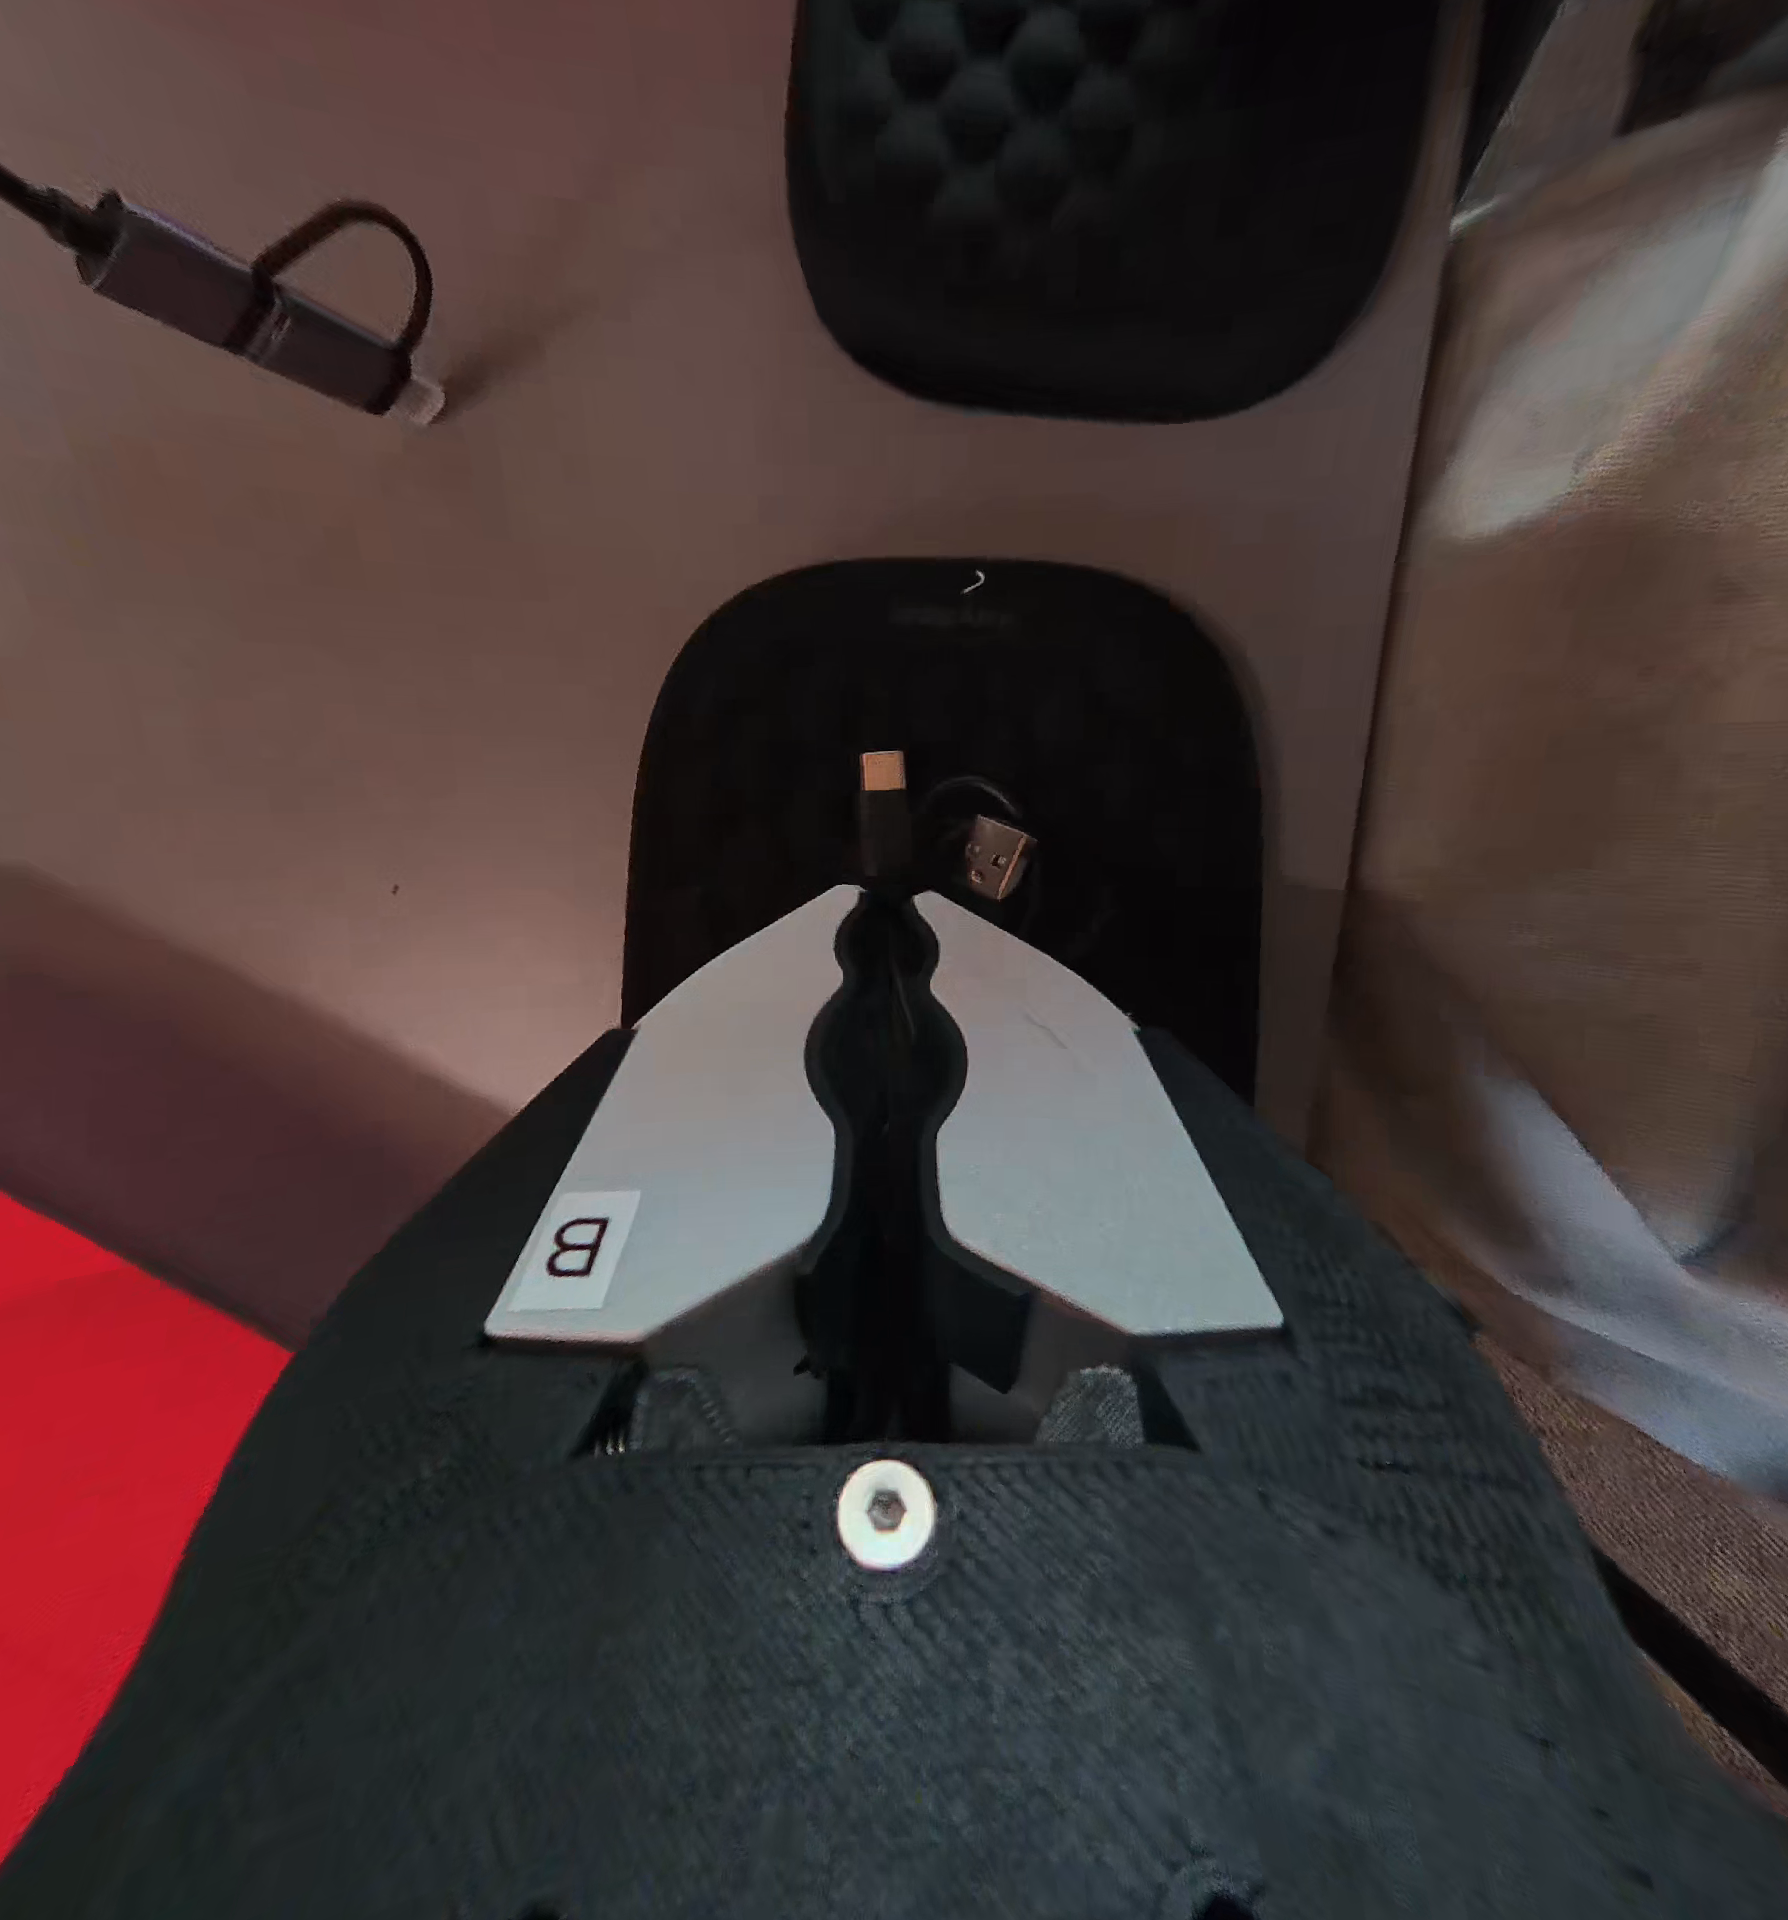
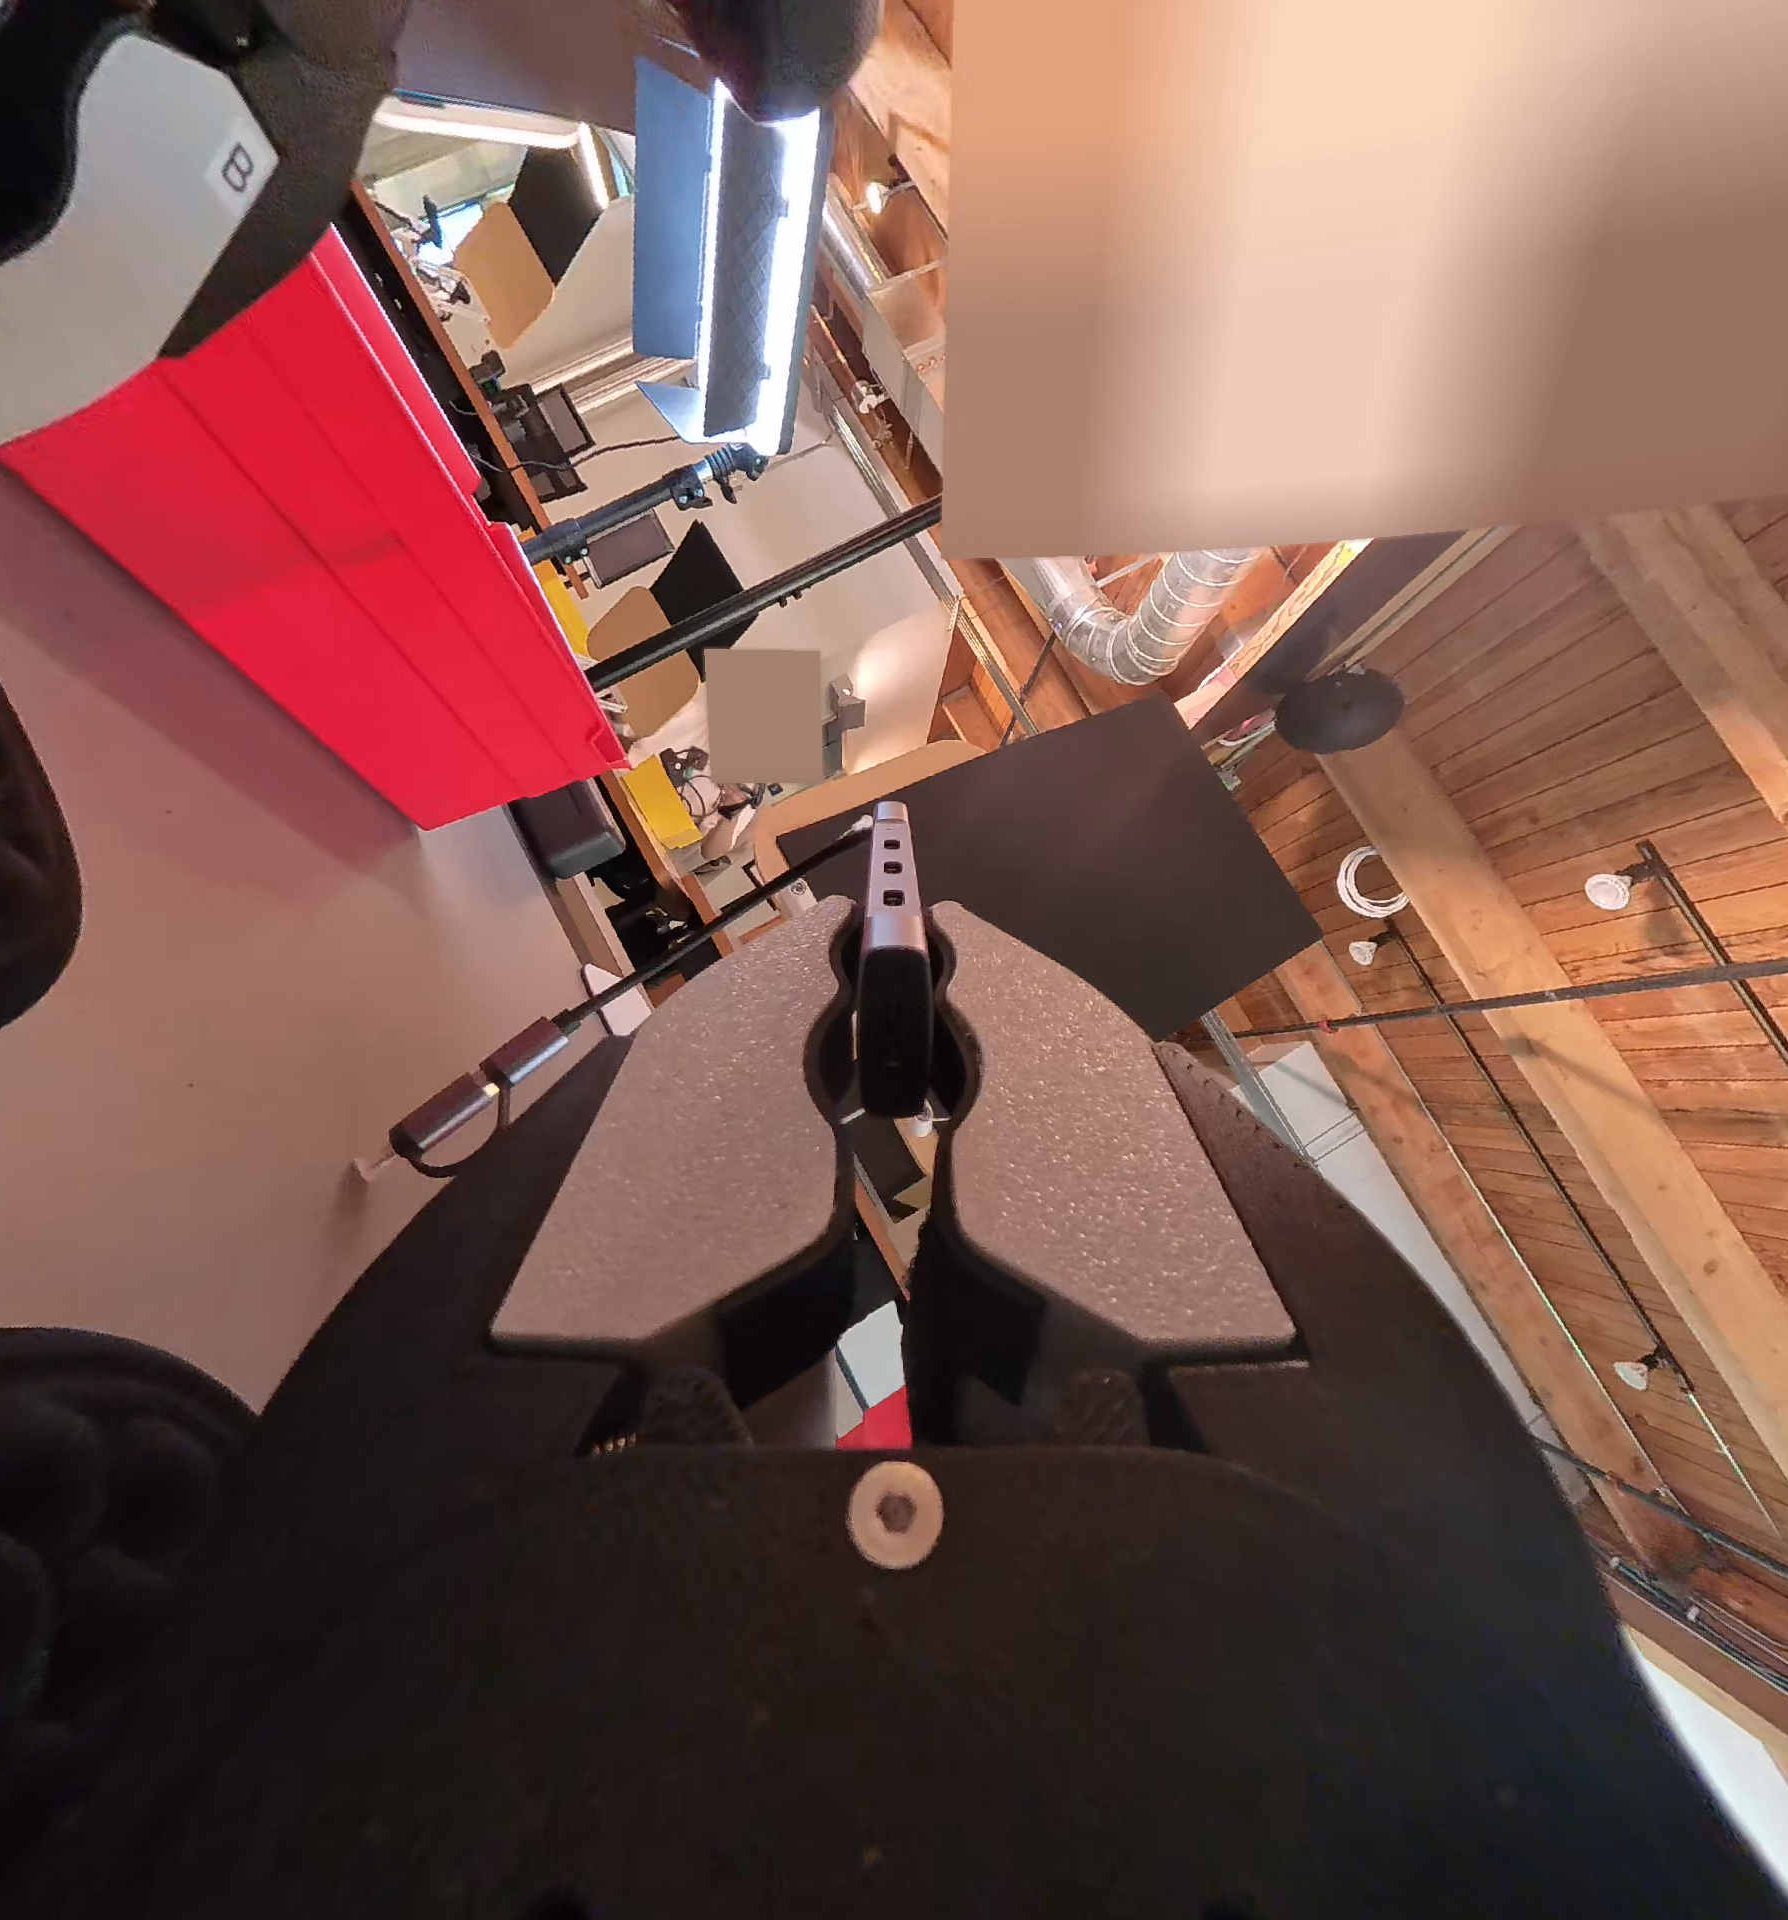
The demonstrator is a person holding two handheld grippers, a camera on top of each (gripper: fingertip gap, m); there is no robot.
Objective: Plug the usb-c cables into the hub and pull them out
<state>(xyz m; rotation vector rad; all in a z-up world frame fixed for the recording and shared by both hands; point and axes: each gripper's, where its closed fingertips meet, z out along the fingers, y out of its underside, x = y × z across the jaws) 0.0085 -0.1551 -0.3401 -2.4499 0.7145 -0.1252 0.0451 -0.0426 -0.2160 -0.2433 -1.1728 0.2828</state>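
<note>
My left gripper [image 1: 885,894] is shut on a black cable; its USB-C plug [image 1: 882,774] sticks out past the fingertips, with a loose USB-A adapter [image 1: 999,854] dangling beside it. My right gripper [image 2: 892,914] is shut on a grey metal hub [image 2: 892,904], held on edge so its row of ports faces the camera. A second black cable with a dark adapter plug [image 1: 246,301] lies on the table at upper left of the left wrist view; it also shows in the right wrist view [image 2: 485,1091]. The left gripper shows at the top left of the right wrist view [image 2: 90,177].
Two black padded cases [image 1: 1077,197] [image 1: 942,727] lie on the beige table [image 1: 454,623]. A red bin [image 2: 329,540] stands at the table edge. Crumpled grey-beige cloth [image 1: 1648,727] lies to the right. A light panel on a stand [image 2: 744,270] is beyond. Across from one pair of fingers to the other is roughly 15 cm.
</note>
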